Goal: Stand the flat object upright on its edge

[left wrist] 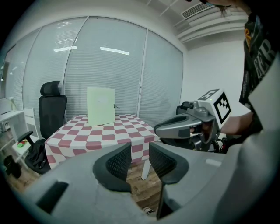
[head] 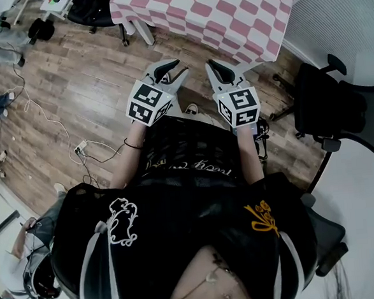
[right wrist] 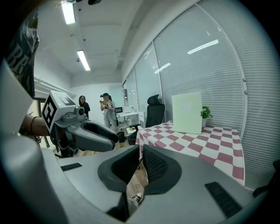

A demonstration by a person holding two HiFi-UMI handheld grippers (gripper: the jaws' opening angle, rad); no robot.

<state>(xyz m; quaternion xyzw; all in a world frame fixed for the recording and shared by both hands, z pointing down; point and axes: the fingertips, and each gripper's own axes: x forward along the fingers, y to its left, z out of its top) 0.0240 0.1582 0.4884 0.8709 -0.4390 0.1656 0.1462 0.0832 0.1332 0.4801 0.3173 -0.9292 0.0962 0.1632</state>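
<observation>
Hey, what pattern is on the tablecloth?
The tablecloth has pink-and-white checks, shown best in the head view.

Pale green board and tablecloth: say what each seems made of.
Board: probably stiff card or thin plastic, matte. It stands flat and unbent with no glare. Tablecloth: fabric, likely woven, matte. Its pink-and-white checks hang over the edge in soft folds.

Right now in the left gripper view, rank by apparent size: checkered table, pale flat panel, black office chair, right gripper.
Largest: checkered table.
Next: right gripper, though nearness to the camera inflates it.
Last: black office chair and pale flat panel, too alike to rank.
</observation>
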